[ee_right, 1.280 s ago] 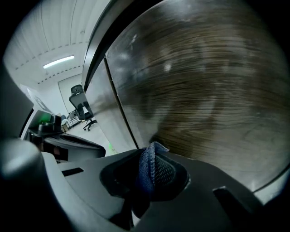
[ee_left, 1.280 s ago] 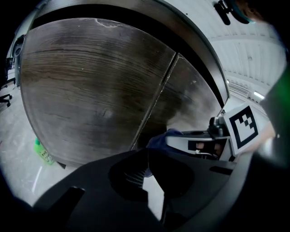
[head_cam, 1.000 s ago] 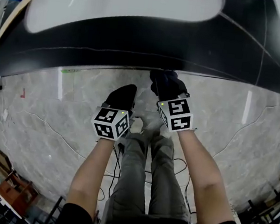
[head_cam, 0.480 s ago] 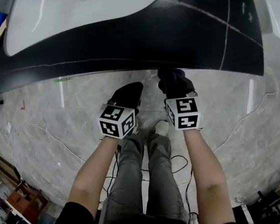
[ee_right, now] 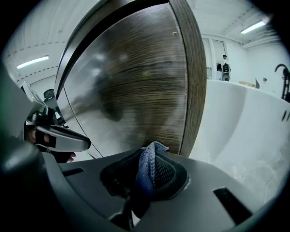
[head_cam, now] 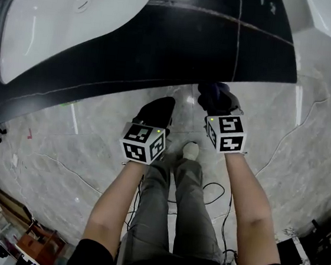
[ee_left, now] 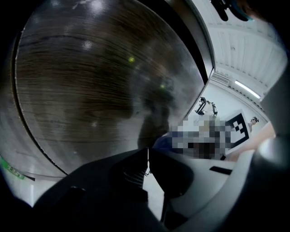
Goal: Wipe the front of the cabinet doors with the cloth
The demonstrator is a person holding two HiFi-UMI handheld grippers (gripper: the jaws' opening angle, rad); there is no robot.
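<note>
Shifted rightward along the cabinet since a second ago. Right tool (ee_right: 147, 154) clamped on small blue microfibre cloth (ee_right: 146, 171), aimed straight at dark wood-grain cabinet door front (ee_right: 136, 90), near, contact unclear. Left tool (ee_left: 147, 156) pinched shut, empty, slightly further back.

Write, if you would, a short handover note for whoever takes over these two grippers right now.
Left gripper: jaws shut with nothing between them, facing the dark wood-grain cabinet front.
Right gripper: shut on the blue microfibre cloth, pointed at the cabinet front near its right edge. I cannot tell whether the cloth touches it.
Done: unclear how much is wiped; the front shows hazy patches.
To do: probably press the cloth on and wipe across the door fronts.
</note>
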